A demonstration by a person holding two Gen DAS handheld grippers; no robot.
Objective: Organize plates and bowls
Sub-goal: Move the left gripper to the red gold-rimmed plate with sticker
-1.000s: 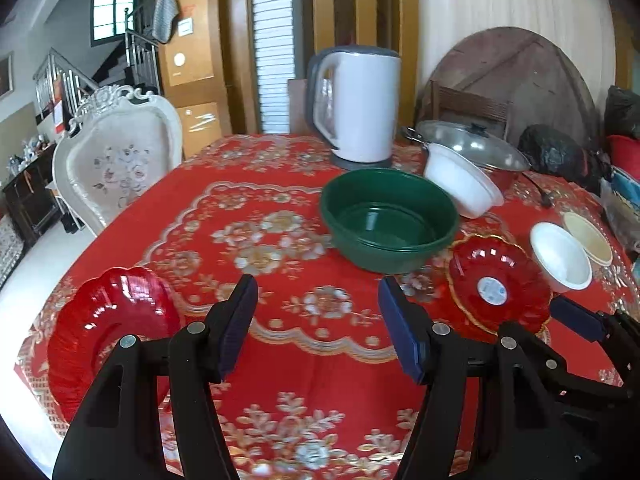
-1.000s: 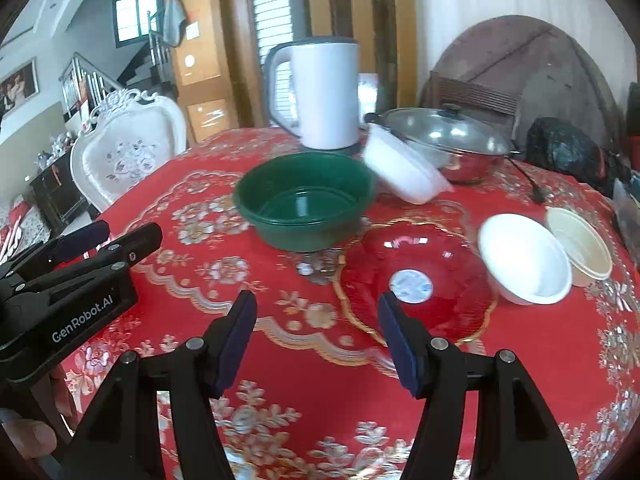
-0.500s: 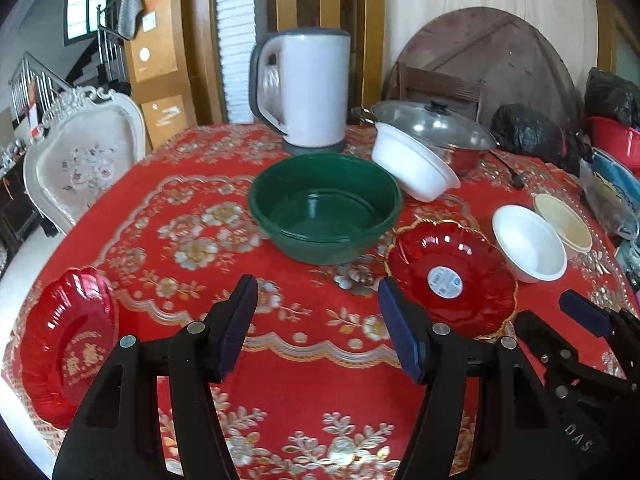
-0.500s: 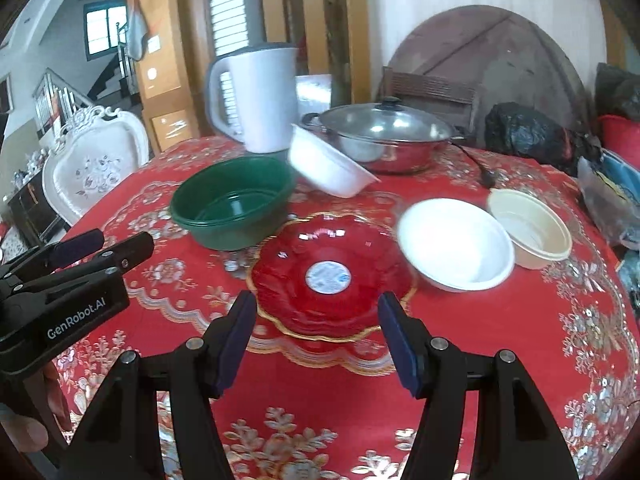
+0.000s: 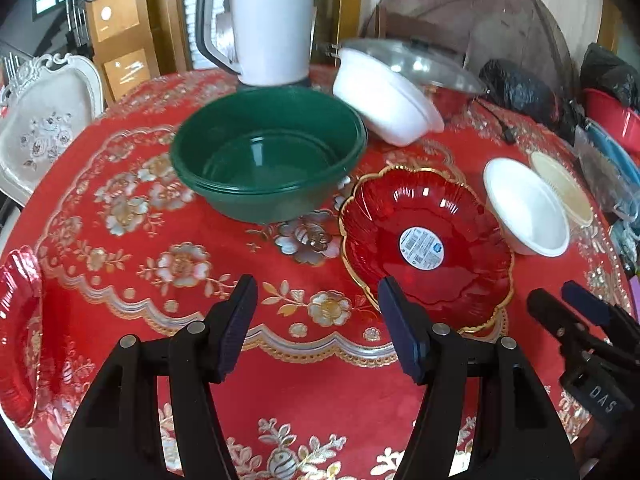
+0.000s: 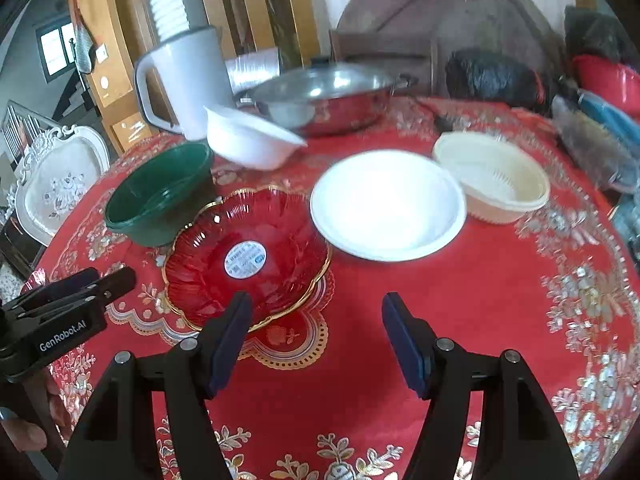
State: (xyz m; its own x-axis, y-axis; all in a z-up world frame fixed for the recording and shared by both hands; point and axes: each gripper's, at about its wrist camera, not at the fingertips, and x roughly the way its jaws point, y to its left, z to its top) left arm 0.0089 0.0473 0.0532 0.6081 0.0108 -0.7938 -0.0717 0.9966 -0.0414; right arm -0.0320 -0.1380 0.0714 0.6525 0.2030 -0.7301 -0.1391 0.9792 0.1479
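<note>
Counter point(image 5: 320, 400) under a red floral cloth carries two red scalloped plates: one with a round sticker point(image 5: 426, 242) mid-counter, the other point(image 5: 18, 332) at the left edge, partly cut off. Bowls, four: one green bowl point(image 5: 268, 152), two white bowls, one tilted point(image 5: 384, 98) against the lidded steel pot point(image 6: 324, 94) and one upright point(image 6: 386, 204) just right of the stickered plate, plus one cream ribbed bowl point(image 6: 492, 176) touching the upright white one. One white kettle point(image 5: 266, 20) behind the green bowl, one ornate chair point(image 5: 44, 120) off to the left. Left tool point(image 5: 314, 330) about half open, nothing between the pads, hovering above bare cloth near the stickered plate's front rim. Right tool point(image 6: 316, 338) jaws opening, nothing between them, its left pad over that plate's near rim in view, contact unclear. Versus a second ago: both views have swung right and closer to the dishes; the edge plate has slid almost out of the left view, and the upright white bowl now sits ahead of the right tool.
</note>
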